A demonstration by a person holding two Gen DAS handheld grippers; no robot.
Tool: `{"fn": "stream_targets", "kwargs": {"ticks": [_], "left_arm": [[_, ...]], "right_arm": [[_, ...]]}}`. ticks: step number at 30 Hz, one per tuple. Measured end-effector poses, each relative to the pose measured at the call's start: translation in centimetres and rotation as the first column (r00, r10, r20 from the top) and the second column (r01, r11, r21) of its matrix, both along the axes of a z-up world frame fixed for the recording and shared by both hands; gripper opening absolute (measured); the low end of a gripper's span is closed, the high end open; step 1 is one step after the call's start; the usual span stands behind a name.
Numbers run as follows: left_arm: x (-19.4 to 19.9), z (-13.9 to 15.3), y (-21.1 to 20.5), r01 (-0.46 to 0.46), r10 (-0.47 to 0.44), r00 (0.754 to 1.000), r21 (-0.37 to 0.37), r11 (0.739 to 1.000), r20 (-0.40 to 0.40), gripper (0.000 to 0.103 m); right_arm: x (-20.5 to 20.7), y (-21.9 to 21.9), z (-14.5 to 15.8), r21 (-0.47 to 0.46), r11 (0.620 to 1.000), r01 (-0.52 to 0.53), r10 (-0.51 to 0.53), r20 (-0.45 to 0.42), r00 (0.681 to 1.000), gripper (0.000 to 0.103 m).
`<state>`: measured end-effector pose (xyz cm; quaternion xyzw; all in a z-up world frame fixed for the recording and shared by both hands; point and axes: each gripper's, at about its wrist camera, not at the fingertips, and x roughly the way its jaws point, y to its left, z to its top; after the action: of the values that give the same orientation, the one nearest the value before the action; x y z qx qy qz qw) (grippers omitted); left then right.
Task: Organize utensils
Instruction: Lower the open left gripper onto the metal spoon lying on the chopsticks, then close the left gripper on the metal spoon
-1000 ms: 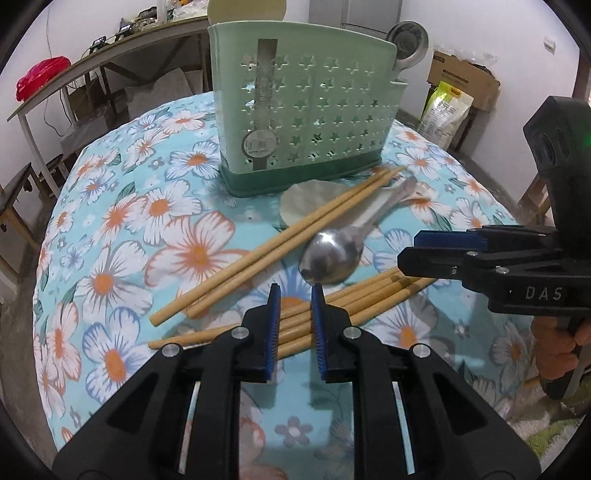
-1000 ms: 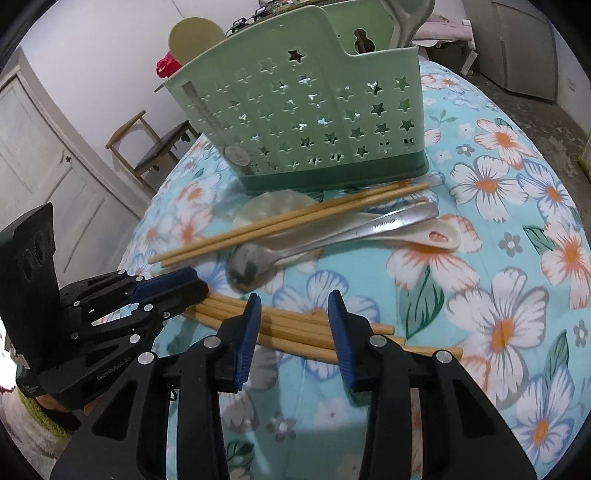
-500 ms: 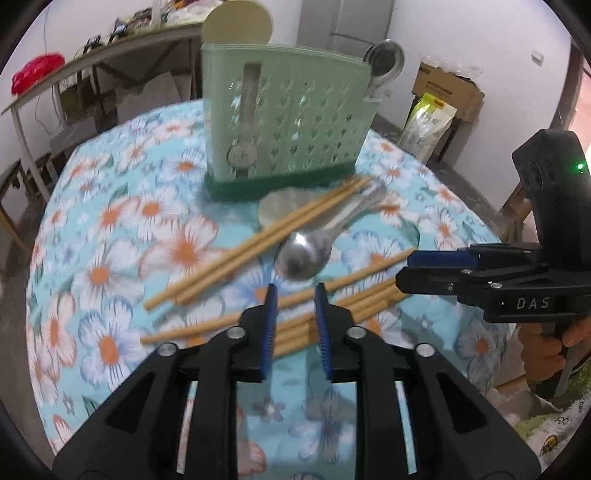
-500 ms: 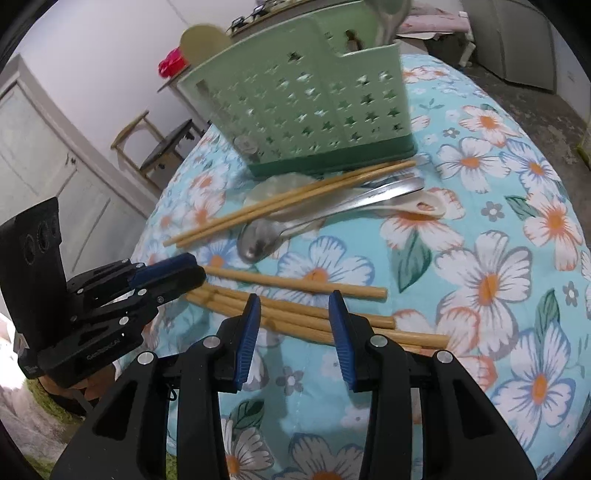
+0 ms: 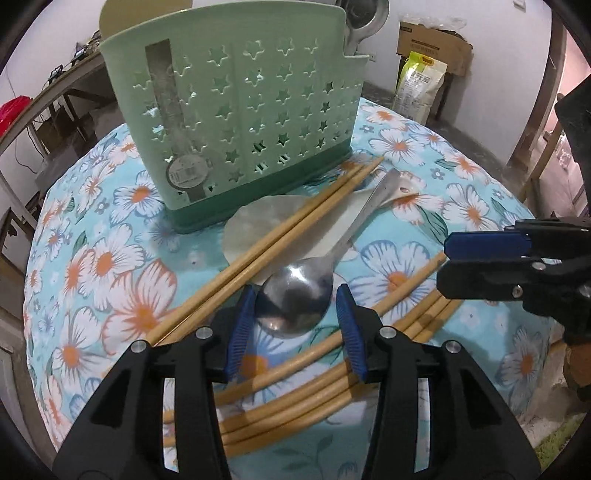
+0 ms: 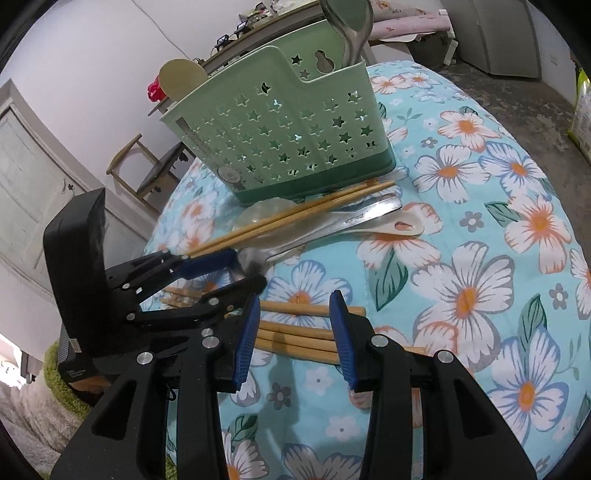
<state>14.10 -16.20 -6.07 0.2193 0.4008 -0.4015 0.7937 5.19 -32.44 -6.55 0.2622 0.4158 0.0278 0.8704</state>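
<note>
Utensils lie loose on the flowered tablecloth (image 5: 110, 266) in front of the green caddy (image 5: 236, 122), so I read this as the pick-up step. From the left wrist view, my left gripper (image 5: 295, 325) points steeply down at the metal spoon (image 5: 295, 299). Its jaws have just been opening and now stand either side of the spoon's bowl without pressing on it, which I take as lining up a grasp. That spoon's handle rests across a translucent rice paddle (image 5: 269, 221), with a pair of chopsticks (image 5: 280, 232) lying over the paddle. A bundle of chopsticks (image 5: 295, 398) sits nearer me, under the fingers. The right gripper (image 5: 484, 266) comes in from the side, turned edgewise.

From the right wrist view, my right gripper (image 6: 293, 332) is angled down over the chopstick bundle (image 6: 295, 332), jaws part open with the sticks seen between them; it holds nothing, as far as I can tell. The left gripper (image 6: 236, 271) reaches in beside the spoon bowl (image 6: 251, 260). One ladle (image 6: 351, 26) already stands in the caddy (image 6: 291, 129).
</note>
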Motion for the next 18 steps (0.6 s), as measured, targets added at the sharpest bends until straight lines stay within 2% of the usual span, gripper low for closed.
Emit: {"fn": "stream_targets", "kwargs": {"ticks": [11, 14, 18], "left_arm": [[-0.5, 0.4, 0.0, 0.031, -0.031, 1.000, -0.002, 1.000, 0.004, 0.039], [-0.8, 0.9, 0.3, 0.044, -0.044, 0.999, -0.016, 0.999, -0.023, 0.038], [-0.1, 1.3, 1.2, 0.039, -0.047, 0.992, -0.071, 0.997, -0.116, 0.037]], "right_arm": [[0.1, -0.6, 0.0, 0.002, 1.000, 0.020, -0.020, 0.001, 1.000, 0.038], [0.1, -0.7, 0.0, 0.003, 1.000, 0.022, -0.022, 0.002, 1.000, 0.038], [0.2, -0.6, 0.0, 0.002, 1.000, 0.018, -0.018, 0.006, 1.000, 0.038]]}}
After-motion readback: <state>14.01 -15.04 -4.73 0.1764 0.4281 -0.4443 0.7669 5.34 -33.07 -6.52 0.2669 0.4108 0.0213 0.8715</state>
